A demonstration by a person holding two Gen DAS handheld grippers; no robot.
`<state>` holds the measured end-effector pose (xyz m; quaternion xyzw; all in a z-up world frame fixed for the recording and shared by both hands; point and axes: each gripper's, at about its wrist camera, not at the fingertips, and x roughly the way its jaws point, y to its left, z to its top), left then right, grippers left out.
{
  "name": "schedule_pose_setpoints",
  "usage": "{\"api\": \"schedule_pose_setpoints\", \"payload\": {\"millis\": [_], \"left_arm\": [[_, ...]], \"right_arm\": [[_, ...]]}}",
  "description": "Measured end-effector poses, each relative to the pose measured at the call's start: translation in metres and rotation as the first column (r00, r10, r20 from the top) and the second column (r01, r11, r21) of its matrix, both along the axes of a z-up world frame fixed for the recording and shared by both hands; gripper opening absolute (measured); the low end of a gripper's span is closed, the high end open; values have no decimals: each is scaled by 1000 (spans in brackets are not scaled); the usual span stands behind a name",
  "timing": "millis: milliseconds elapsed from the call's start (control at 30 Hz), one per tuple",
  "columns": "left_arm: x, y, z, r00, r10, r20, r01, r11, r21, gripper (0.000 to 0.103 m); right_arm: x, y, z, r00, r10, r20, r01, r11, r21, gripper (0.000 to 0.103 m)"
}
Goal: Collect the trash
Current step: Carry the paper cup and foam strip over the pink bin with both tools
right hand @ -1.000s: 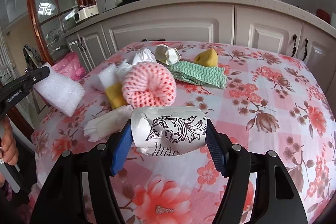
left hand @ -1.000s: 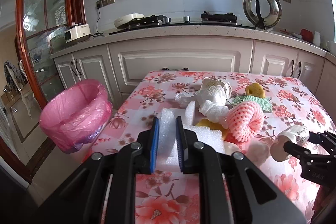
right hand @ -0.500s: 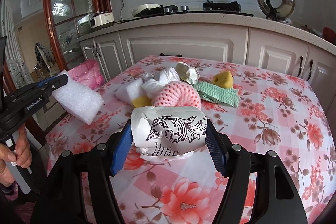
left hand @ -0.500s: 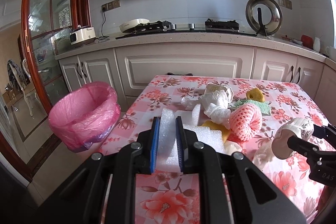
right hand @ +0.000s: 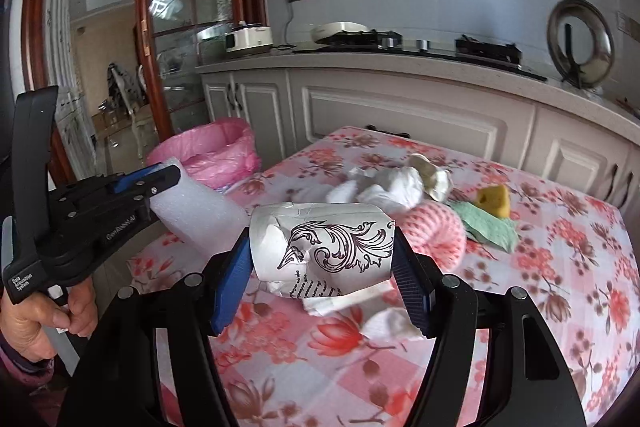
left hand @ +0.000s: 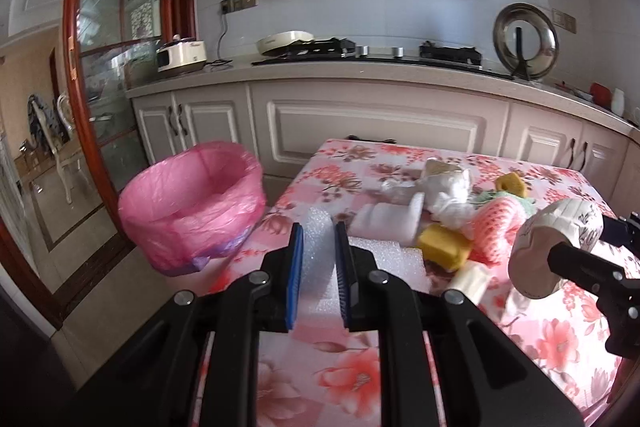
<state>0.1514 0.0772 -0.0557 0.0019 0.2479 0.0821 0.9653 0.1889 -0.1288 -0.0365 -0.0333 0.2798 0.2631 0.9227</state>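
White foam block is clamped in the left gripper at the table's near left edge, its long axis along the fingers, toward the pink-lined bin at far left. The right gripper holds a crushed paper cup — long axis crosswise, left to right. Risks: compressible foam may slip; the dented cup may collapse and drop short of the bin.

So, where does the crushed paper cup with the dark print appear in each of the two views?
Left wrist: the paper cup sits at the right edge, held in the right gripper.
Right wrist: the cup is at centre, between the blue pads.
Shared landmark: the pink-lined bin, left of the table.
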Motion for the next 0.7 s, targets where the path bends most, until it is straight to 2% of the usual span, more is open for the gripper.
{"api": "schedule_pose_setpoints", "payload": {"millis": [400, 700], "left_arm": [[10, 64, -18, 991, 127, -45, -128, 992, -23, 15], [24, 124, -9, 968, 250, -33, -250, 968, -12, 15]], "right_arm": [[27, 75, 3, 989, 146, -5, -146, 989, -11, 64], [59, 133, 7, 970, 243, -2, -243, 970, -2, 64]]}}
